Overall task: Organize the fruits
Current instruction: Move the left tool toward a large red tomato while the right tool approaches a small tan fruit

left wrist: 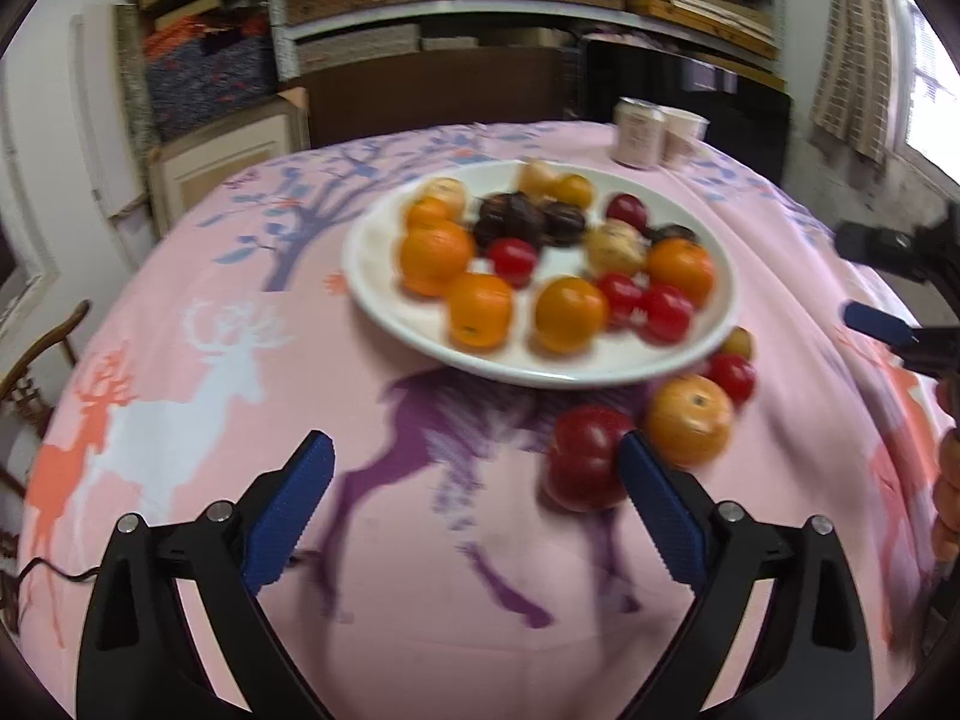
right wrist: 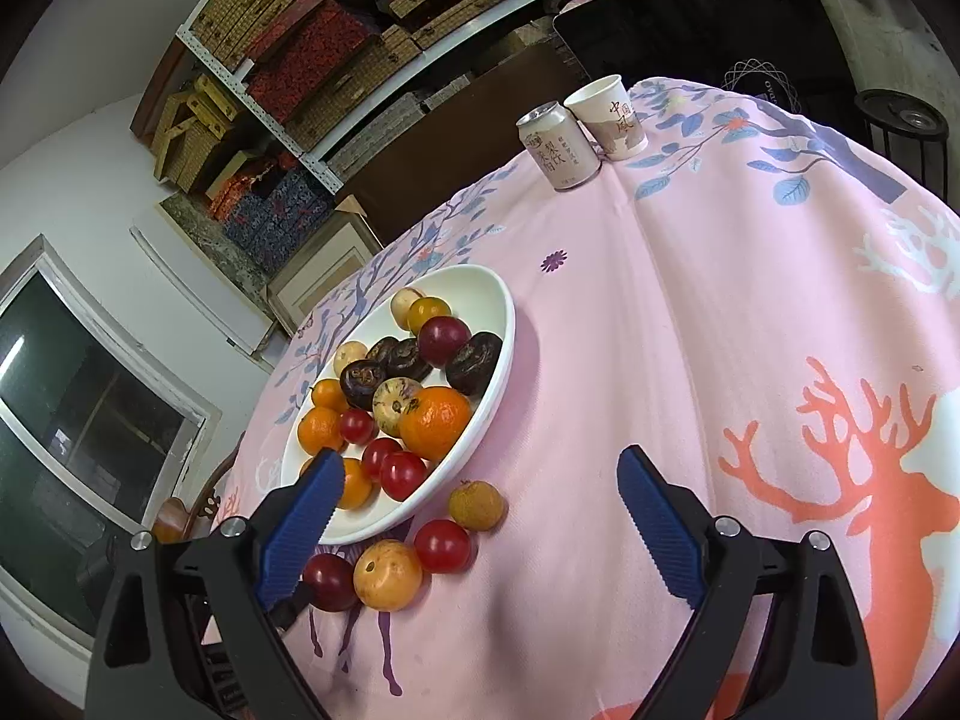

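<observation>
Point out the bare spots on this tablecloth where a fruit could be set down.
Free: the wide pink stretch between the white plate, the can and the orange deer print; also the cloth between the open left claw.

Crowded: the plate itself, and the loose fruits at its near rim.

one plate [right wrist: 492,324], one can [right wrist: 559,147], one paper cup [right wrist: 609,114], four loose fruits [right wrist: 387,576].

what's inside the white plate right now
The white plate holds oranges, red tomatoes, dark wrinkled fruits and pale round ones. Anything beneath the pile is hidden.
</observation>
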The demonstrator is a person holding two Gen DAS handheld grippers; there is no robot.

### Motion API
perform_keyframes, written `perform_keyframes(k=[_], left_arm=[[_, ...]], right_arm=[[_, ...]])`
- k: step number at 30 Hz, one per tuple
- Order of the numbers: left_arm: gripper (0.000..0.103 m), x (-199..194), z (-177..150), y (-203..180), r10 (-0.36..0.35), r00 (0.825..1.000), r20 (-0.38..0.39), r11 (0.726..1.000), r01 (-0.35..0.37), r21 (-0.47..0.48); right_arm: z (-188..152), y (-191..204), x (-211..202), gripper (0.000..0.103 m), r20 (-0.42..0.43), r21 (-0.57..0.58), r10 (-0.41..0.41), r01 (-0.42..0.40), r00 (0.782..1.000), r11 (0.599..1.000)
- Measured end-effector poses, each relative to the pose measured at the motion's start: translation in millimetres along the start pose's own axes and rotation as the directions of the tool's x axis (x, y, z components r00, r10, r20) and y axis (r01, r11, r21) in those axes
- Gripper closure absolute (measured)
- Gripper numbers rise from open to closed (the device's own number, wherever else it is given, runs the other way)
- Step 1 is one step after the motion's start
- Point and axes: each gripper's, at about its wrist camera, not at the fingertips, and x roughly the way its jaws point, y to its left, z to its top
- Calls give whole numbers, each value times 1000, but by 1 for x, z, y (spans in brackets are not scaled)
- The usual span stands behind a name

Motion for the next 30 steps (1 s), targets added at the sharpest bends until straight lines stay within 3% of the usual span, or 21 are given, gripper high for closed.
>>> perform_keyframes(k=[4,7,11,14,26,27,29,30], left_arm=[[10,-3,1,29,68,998,7,991,-67,-115],[10,-10,1,36,33,999,28,990,-29,-140],[10,-17,-1,14,-29,998,58,999,31,-45],[10,-11,-5,-8,-28,999,32,998,26,53],[10,0,-5,-26,-96,995,1,989,95,109],[12,1,-5,-27,-103,995,2,988,102,113],[32,6,-3,-29,-131,991,-12,984,131,120],[34,10,-3,-29,-147,989,-30,981,150,120]], right_arm=[[1,-1,-1,10,0,13,10,-10,1000,1000],[1,0,-2,10,0,10,14,-14,1000,1000],[1,0,-2,10,-4,11,16,-16,1000,1000],[1,-1,-3,9,-5,15,15,-15,1000,1000],[1,-3,-1,9,-16,28,10,-9,1000,1000],[1,-4,-1,9,-16,31,10,-10,1000,999],[1,-5,0,9,-21,38,10,-9,1000,999],[0,-5,0,9,-21,40,12,-11,1000,999]])
